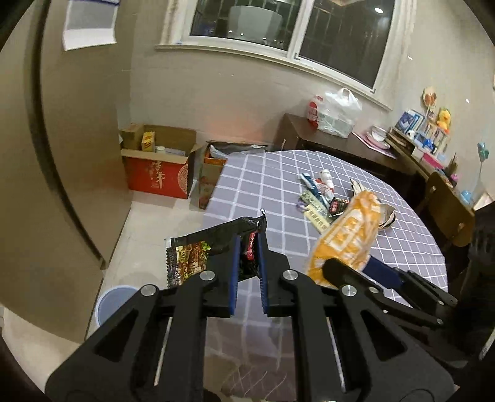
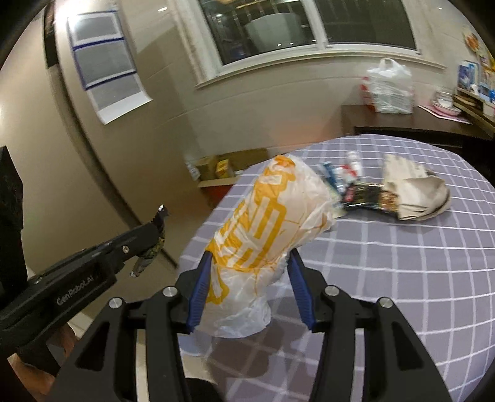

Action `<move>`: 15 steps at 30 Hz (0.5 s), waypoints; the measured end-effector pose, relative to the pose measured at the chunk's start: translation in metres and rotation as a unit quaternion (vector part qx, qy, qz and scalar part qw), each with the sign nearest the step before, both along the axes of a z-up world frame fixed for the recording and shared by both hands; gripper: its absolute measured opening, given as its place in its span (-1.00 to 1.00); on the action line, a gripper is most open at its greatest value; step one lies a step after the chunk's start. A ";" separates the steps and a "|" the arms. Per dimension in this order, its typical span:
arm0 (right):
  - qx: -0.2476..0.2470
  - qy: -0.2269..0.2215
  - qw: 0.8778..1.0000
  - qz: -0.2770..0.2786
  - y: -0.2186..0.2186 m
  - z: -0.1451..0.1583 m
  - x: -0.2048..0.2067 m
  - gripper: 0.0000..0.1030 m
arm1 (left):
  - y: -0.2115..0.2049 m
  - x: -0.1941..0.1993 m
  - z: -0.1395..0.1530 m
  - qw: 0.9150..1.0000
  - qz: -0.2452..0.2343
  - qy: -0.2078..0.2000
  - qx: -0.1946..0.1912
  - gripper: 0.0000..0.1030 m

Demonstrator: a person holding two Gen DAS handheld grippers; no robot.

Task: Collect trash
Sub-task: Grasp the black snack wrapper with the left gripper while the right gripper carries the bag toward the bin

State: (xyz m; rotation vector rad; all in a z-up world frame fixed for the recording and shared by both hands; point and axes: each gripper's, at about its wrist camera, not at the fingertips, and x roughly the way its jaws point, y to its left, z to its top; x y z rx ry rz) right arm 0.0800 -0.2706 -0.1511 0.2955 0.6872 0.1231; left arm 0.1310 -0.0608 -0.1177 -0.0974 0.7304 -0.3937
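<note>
Both wrist cameras look down along their tongs, close over the desk [image 1: 278, 173], sharing the window [image 2: 309, 27] wall.

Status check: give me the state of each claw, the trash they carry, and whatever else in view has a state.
left claw: shut on dark snack wrapper
dark snack wrapper: held, lifted off table
right claw: shut on white-and-orange plastic bag
white-and-orange plastic bag: held, crumpled, raised above tablecloth
wrapper pile: lying loose on table
red cardboard box: flaps open, on floor
</note>
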 end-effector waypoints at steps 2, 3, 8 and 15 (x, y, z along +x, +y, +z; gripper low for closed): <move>0.004 0.005 1.000 0.016 0.018 0.000 -0.001 -0.05 | 0.018 -0.004 -0.002 1.000 0.009 0.006 -0.005 -0.78; 0.003 0.006 1.000 0.022 0.026 0.001 -0.002 -0.05 | 0.032 -0.007 -0.003 1.000 0.015 0.009 -0.013 -0.78; 0.002 0.017 0.998 0.066 0.076 -0.002 0.001 -0.05 | 0.083 -0.015 -0.009 0.998 0.031 0.027 -0.043 -0.78; 0.002 0.040 0.991 0.128 0.146 -0.015 0.017 -0.05 | 0.165 -0.014 -0.028 0.993 0.094 0.046 -0.050 -0.78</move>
